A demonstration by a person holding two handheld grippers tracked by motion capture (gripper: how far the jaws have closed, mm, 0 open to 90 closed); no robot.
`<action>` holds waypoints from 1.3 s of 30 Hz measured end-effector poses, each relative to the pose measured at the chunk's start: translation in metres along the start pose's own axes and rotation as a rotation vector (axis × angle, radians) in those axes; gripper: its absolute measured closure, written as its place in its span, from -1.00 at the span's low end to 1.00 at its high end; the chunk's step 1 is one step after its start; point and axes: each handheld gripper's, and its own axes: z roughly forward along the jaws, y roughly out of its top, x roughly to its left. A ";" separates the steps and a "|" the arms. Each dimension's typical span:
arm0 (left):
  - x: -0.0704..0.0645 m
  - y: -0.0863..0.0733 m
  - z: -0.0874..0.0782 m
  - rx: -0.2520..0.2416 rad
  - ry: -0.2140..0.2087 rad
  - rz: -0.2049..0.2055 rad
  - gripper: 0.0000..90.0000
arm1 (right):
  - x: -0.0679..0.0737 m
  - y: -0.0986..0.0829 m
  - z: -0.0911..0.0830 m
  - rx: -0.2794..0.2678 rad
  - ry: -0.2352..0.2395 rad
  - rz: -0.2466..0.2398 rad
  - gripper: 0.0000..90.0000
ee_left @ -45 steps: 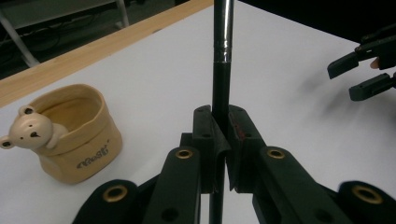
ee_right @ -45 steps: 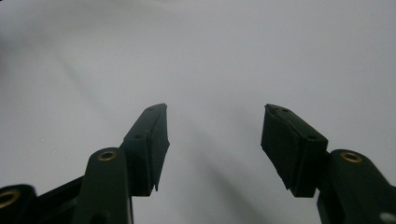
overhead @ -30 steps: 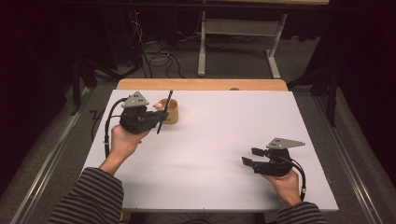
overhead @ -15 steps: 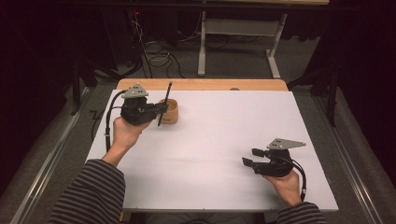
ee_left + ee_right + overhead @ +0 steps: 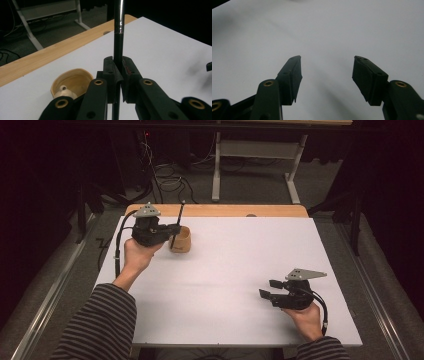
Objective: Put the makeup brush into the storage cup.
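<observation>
The left gripper (image 5: 118, 75) is clamping its jaws on a thin black rod (image 5: 118, 27), which is standing nearly upright at the centre of the left gripper view. A wooden cup (image 5: 180, 239) is sitting just beside it, in the upper left of the high view. The right gripper (image 5: 270, 288) is resting at lower right on the white table (image 5: 240, 260), its jaws spread wide around nothing.

Both sleeves are striped dark and grey. The left gripper (image 5: 172, 228) and right gripper (image 5: 266, 288) are black, each topped by a grey three-cornered plate with small dark holes and trailing a black cable. Brass-coloured rivets sit in the jaw links, with small screw holes in the pads.
</observation>
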 end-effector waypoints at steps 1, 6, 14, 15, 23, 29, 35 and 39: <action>0.001 0.001 0.000 -0.001 0.002 -0.001 0.85 | 0.000 0.000 0.000 0.000 0.001 0.000 -0.07; 0.006 0.002 -0.002 -0.011 0.014 -0.017 0.85 | 0.001 0.000 0.001 0.003 -0.001 -0.002 -0.07; 0.009 0.003 0.001 0.002 0.033 -0.012 0.85 | 0.000 -0.001 0.001 0.008 0.000 -0.002 -0.07; 0.009 0.004 0.002 0.007 0.037 -0.004 0.85 | 0.000 -0.001 0.001 0.009 -0.001 -0.003 -0.07; 0.009 0.010 0.006 0.018 0.040 0.003 0.85 | 0.001 -0.001 0.001 0.013 -0.004 -0.008 -0.07; 0.012 0.010 0.009 0.019 0.039 -0.014 0.85 | 0.000 -0.001 0.001 0.014 -0.002 -0.010 -0.07; 0.010 0.013 0.013 0.030 0.038 -0.002 0.85 | 0.001 -0.001 0.002 0.016 0.000 -0.012 -0.07; 0.011 0.015 0.015 0.031 0.040 0.000 0.85 | 0.001 -0.001 0.002 0.019 0.001 -0.009 -0.07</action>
